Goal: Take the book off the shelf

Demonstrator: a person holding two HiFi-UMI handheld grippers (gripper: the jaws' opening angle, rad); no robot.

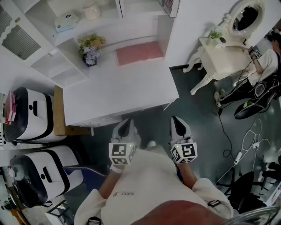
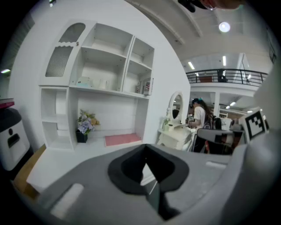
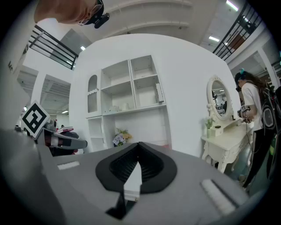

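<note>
The book (image 1: pixel 167 6) stands upright in the upper right compartment of the white shelf unit (image 1: pixel 66 66); only its striped edge shows at the top of the head view. The same book (image 2: pixel 147 86) shows small in the left gripper view, and leans in the same compartment (image 3: pixel 158 93) in the right gripper view. My left gripper (image 1: pixel 125 127) and right gripper (image 1: pixel 177 125) hang side by side just off the desk's near edge, far below the book. Both sets of jaws meet at their tips with nothing between them.
On the white desk (image 1: pixel 123 92) lie a pink mat (image 1: pixel 139 52) and a flower pot (image 1: pixel 91 48); a tissue box (image 1: pixel 66 22) sits on a shelf. A cream vanity with mirror (image 1: pixel 219 48) and a person (image 1: pixel 265 66) are at right. White machines (image 1: pixel 35 114) stand left; cables (image 1: pixel 246 145) cross the floor.
</note>
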